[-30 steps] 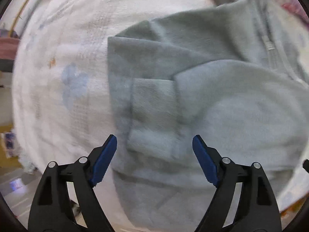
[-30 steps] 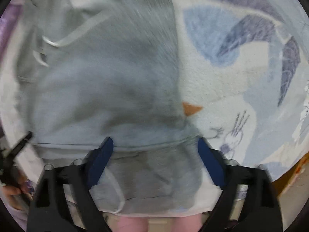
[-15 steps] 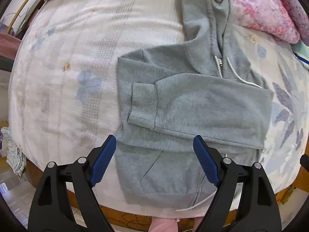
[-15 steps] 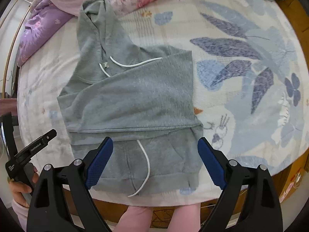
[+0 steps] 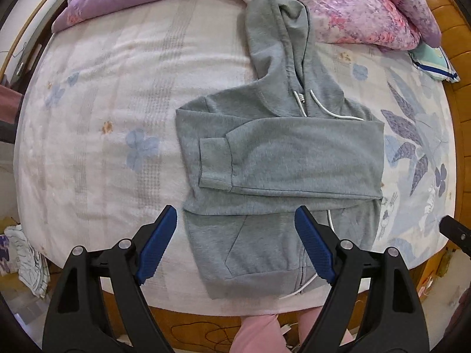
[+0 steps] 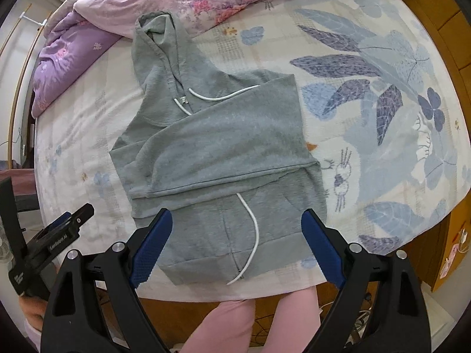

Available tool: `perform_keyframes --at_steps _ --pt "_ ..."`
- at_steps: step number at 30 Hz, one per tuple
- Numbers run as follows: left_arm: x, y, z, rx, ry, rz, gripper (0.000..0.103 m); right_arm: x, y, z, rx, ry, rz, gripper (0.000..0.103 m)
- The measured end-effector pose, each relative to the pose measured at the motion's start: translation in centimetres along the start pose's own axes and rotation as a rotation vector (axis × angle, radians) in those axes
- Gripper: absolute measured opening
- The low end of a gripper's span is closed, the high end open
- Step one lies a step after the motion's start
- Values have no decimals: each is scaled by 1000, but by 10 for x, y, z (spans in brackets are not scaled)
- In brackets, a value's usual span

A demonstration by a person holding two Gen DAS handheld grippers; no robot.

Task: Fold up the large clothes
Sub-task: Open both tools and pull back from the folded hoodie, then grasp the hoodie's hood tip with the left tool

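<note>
**Grey hoodie lies flat on the bed, both hand-held grippers empty above it**

I see the grey hoodie (image 5: 282,158) spread on the bed (image 5: 117,94), its long axis running straight away from me: hood (image 5: 276,32) at the far end toward the purple and pink quilt (image 5: 362,6), ribbed hem at the near edge of the mattress. Both sleeves are folded across the chest; the upper one runs crosswise, with its cuff (image 5: 215,164) ending near the garment's left side. A white drawstring (image 6: 253,229) trails down over the front pocket toward the hem.

My left hand-held gripper (image 5: 235,247) hangs above the hoodie's lower left part, jaws spread wide with nothing between the blue pads (image 5: 156,247); the pocket and hem show in the gap, well below. In the right wrist view, the right hand-held gripper (image 6: 235,247) stands equally wide and empty over the lower middle of the garment, the drawstring visible between its fingers. Neither touches the cloth.

The left tool also shows at the left edge of the right wrist view. Beyond the right hand-held gripper's right finger lies the sheet's blue leaf print (image 6: 382,88).
</note>
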State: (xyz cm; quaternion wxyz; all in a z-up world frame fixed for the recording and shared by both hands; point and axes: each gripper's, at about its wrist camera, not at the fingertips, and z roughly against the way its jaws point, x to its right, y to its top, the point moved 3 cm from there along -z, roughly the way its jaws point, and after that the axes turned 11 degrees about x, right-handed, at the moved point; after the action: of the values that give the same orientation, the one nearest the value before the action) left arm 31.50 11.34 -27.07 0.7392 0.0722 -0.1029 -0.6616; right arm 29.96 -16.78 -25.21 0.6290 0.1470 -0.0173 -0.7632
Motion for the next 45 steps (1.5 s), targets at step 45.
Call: perform_keyframes --at_steps 45 --pt "51 275 -199 -25 11 75 83 -14 244 -171 12 110 -13 86"
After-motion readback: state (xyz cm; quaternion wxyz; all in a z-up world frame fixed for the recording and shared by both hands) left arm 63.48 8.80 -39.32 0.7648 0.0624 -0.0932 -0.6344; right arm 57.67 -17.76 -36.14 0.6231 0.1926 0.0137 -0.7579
